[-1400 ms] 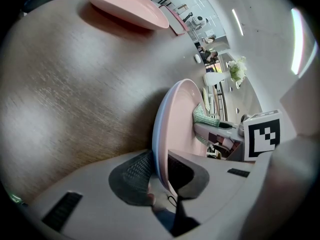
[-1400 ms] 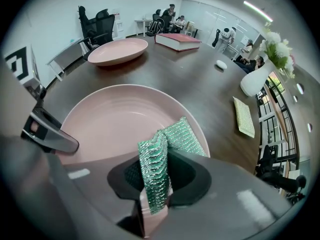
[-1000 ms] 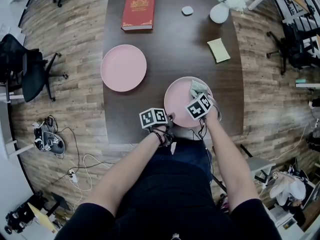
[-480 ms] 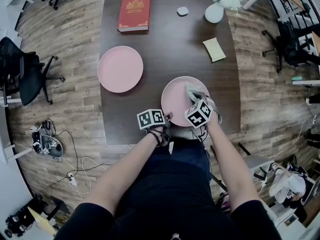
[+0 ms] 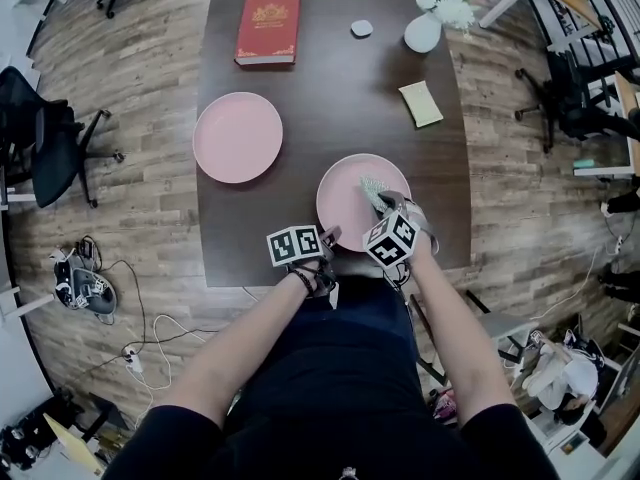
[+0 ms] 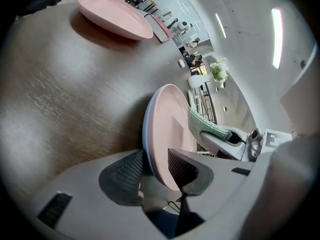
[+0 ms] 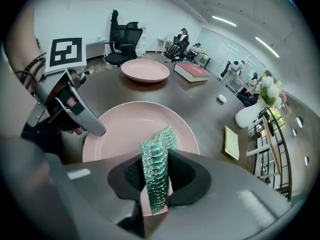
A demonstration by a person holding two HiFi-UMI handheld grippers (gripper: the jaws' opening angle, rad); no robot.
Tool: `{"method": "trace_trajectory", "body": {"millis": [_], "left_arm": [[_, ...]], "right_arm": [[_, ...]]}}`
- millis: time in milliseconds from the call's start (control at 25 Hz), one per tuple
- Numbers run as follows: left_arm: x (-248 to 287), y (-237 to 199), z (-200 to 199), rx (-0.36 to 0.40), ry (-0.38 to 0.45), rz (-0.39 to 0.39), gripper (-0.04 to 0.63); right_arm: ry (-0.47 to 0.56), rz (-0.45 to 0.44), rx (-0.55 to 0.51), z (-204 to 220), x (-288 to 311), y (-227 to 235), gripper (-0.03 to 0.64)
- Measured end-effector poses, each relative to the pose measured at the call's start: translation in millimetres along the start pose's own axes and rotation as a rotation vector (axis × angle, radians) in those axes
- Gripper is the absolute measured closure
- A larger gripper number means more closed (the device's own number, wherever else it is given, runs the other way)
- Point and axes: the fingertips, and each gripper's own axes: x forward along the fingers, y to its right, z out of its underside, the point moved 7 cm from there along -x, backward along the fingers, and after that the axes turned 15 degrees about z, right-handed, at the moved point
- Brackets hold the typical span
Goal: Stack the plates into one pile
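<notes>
Left gripper (image 6: 155,166) fingers (image 6: 125,171), newly parted, straddle the near plate (image 6: 170,124) rim; right gripper (image 7: 155,173) fingers clamp sponge (image 7: 159,144).

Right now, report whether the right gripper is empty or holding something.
Holding. The right gripper has its jaws clamped on a green mesh cloth, over the near pink plate.

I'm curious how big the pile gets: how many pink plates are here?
2. One plate lies at the table's left side; the other plate sits at its near edge. None seems hidden.
</notes>
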Motion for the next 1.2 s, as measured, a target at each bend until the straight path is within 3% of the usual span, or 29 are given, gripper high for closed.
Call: {"method": "trace_trajectory", "body": {"millis": [320, 640, 1200], "left_arm": [[-2, -7, 10, -0.054, 0.071, -0.032, 0.468], [5, -14, 13, -0.133, 0.152, -0.005, 0.512], [7, -20, 15, -0.155, 0.207, 0.062, 0.518]], "right_arm": [[0.019, -0.050, -0.094, 12, 2, -16, 0.534], [0.047, -0.093, -0.196, 23, 14, -23, 0.532], [0.041, -0.207, -0.280, 32, 28, -39, 0.532]]}}
